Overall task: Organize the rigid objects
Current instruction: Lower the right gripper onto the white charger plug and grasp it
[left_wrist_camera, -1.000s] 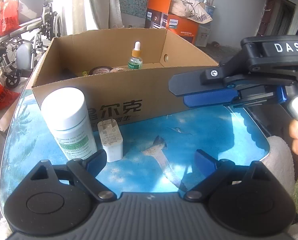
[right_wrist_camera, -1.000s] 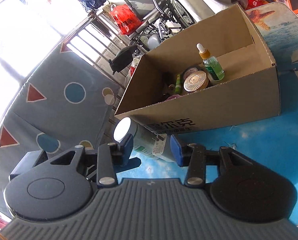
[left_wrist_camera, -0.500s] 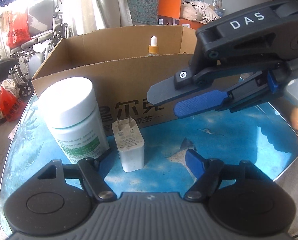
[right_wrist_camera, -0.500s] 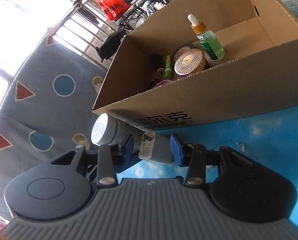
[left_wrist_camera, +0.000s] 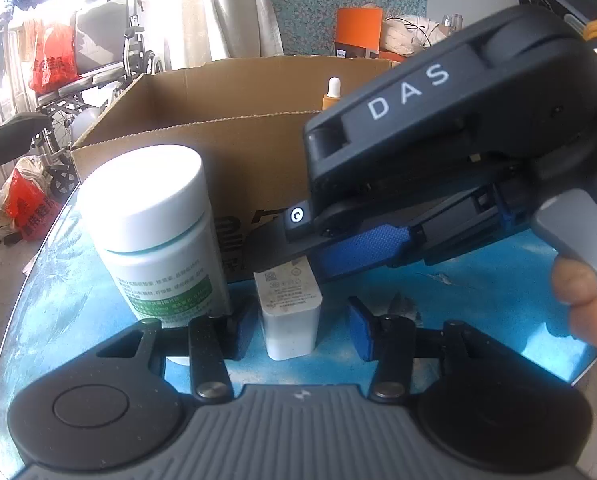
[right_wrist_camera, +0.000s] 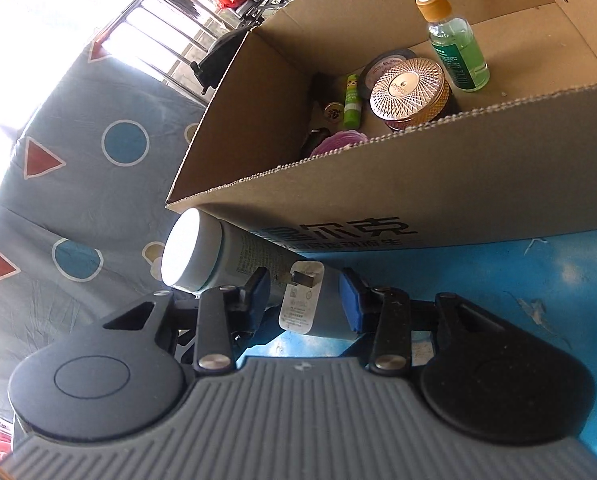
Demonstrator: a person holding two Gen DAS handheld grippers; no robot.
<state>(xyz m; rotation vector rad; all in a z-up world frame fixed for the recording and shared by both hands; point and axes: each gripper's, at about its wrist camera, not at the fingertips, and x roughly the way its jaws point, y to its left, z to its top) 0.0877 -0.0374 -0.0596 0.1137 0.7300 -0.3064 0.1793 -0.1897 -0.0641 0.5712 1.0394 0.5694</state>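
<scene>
Now my left tongs (left_wrist_camera: 296,326), jaws just narrowing, straddle the small white plug-in charger (left_wrist_camera: 290,312) untouched; my right tongs (right_wrist_camera: 304,300) bracket it too, grip unclear.

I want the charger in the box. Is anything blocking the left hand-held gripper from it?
No. The charger already stands between the left hand-held gripper's jaws, which have just been closing. The right hand-held gripper reaches across its top, and the box wall rises behind.
</scene>
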